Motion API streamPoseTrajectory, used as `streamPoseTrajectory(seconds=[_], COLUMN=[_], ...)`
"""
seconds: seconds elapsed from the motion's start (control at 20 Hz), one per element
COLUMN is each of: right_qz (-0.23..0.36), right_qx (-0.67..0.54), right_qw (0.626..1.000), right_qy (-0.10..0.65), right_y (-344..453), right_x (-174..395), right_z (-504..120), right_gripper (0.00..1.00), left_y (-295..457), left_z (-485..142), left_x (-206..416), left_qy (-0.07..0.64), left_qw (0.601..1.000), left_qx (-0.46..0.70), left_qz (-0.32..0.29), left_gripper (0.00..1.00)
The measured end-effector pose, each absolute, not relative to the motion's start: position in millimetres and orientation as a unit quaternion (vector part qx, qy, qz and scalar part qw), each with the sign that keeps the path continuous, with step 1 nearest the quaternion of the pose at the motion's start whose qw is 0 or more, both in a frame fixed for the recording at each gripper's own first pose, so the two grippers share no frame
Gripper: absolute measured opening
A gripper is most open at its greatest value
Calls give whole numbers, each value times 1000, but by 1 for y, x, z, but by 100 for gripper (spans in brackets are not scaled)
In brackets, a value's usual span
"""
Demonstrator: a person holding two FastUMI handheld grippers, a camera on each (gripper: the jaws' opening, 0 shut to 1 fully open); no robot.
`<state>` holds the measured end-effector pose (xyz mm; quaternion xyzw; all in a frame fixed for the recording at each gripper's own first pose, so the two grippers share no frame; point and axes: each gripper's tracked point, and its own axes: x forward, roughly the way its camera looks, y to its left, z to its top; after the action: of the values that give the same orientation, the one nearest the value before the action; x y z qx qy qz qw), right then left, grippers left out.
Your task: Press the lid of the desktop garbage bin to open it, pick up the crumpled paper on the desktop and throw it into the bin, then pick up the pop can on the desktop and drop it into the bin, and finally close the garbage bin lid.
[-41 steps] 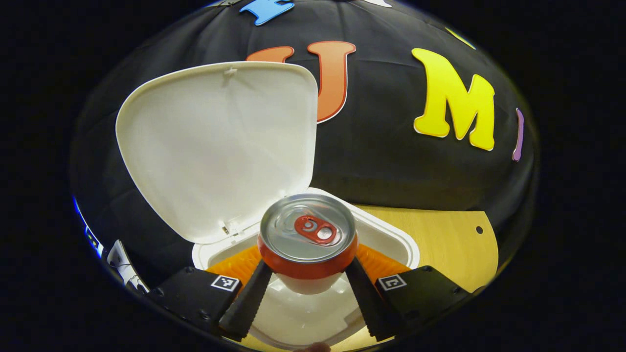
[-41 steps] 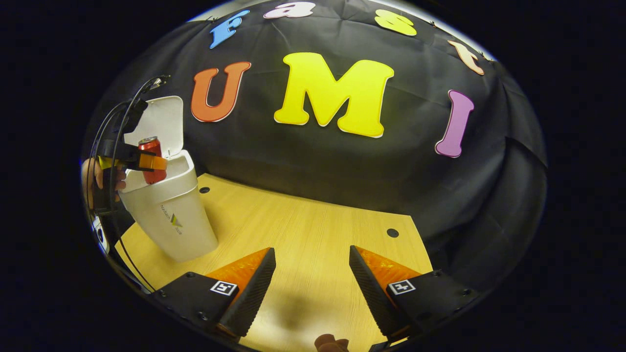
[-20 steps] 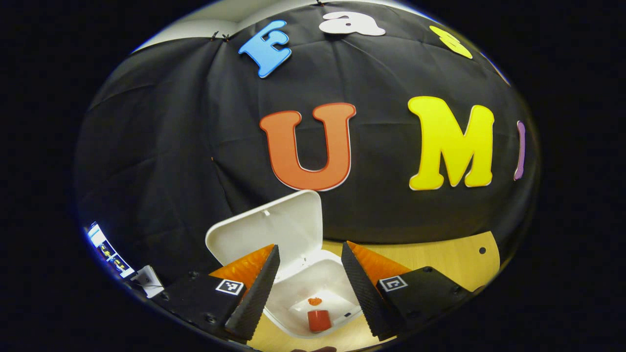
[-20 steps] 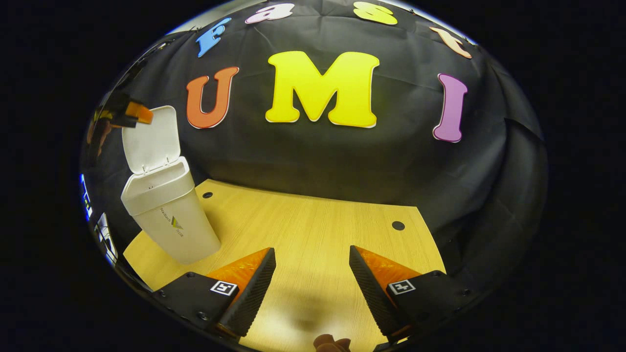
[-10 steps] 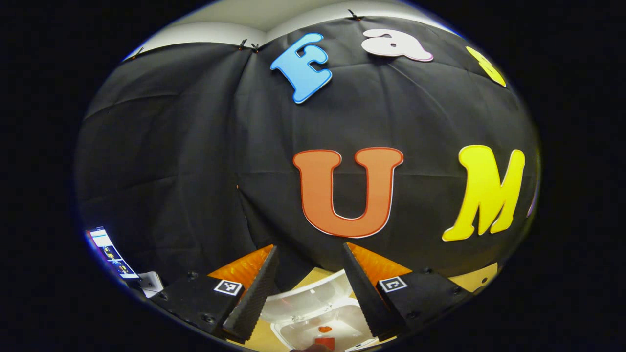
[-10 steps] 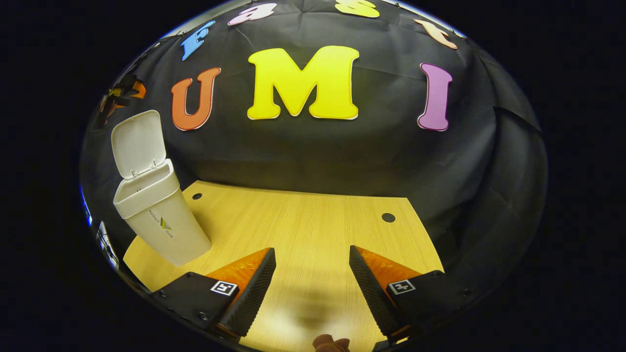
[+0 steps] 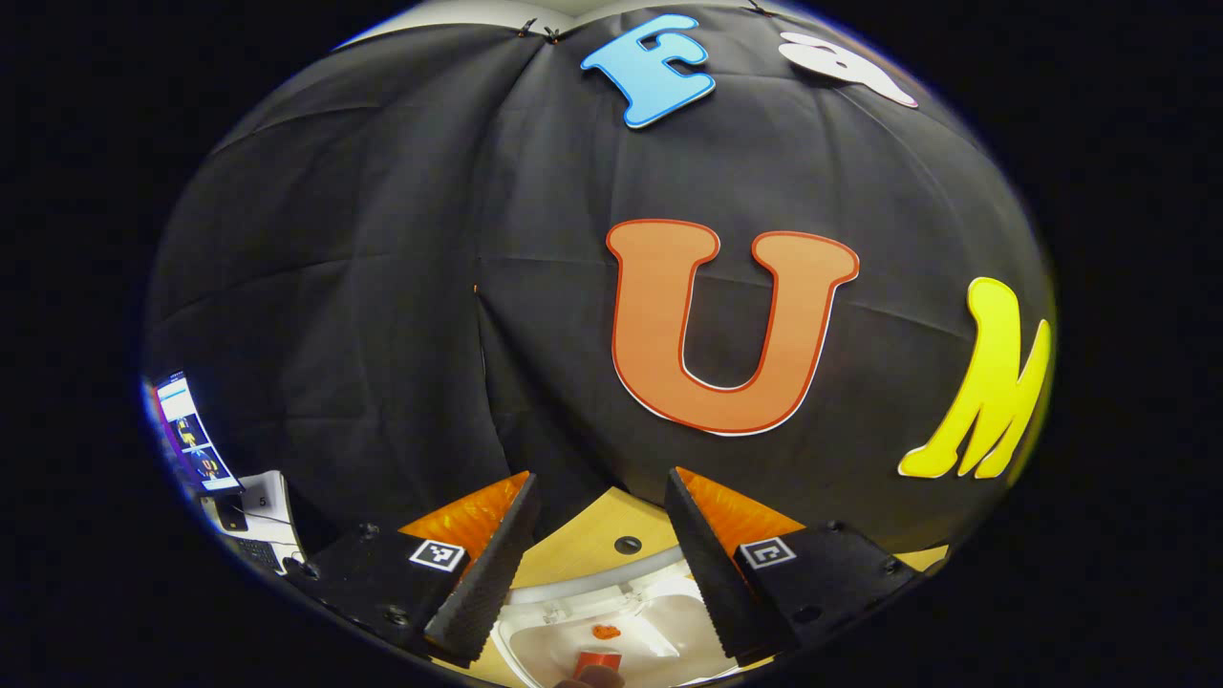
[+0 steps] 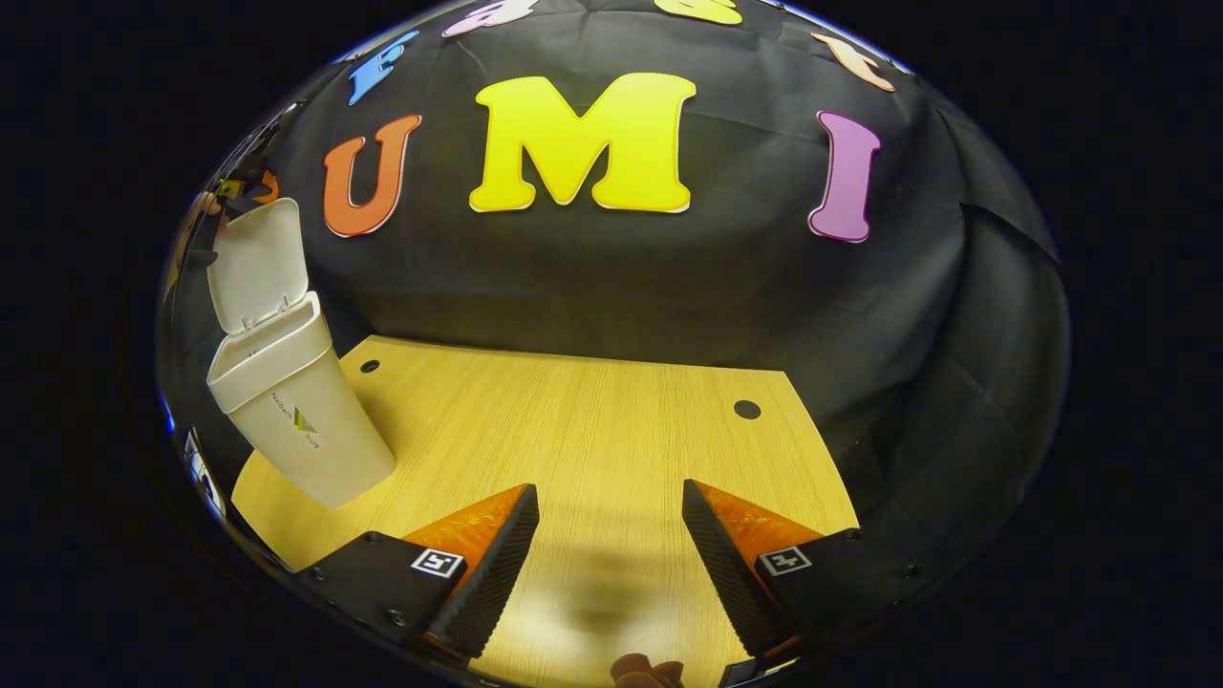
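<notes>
The white desktop bin stands at the table's left end with its lid swung up and open. In the left gripper view I look down past the lid's edge into the bin, where the red pop can lies at the bottom. My left gripper hovers open and empty above the lid, and in the right gripper view it appears dimly as the left gripper just over the lid's top. My right gripper is open and empty above the wooden table.
The table has round cable holes near its back edge, one hole just behind the bin. The black cloth wall closes off the back and right. A screen and small devices sit off the table's left side.
The left gripper let the can fall into the bin, then rose and moved back over the upright lid. The right gripper stayed open above the table, drifting only slightly.
</notes>
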<state>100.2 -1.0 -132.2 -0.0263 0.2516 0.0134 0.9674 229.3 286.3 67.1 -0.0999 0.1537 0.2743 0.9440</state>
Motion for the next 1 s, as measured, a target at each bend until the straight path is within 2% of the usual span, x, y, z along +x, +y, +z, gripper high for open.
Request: streamPoseTrajectory(seconds=[0.3, 1.0], right_qz=[42, 100], right_qx=[-27, -28], right_qw=[968, 969], right_qy=[247, 225], right_y=[5, 3], right_x=[96, 70], right_z=[-136, -147], right_gripper=[96, 96], left_y=[242, 152], left_z=[52, -39], left_x=[200, 146], left_qy=[149, 180], left_qw=[940, 941], left_qx=[-141, -70], left_qz=[272, 278], left_gripper=[92, 92])
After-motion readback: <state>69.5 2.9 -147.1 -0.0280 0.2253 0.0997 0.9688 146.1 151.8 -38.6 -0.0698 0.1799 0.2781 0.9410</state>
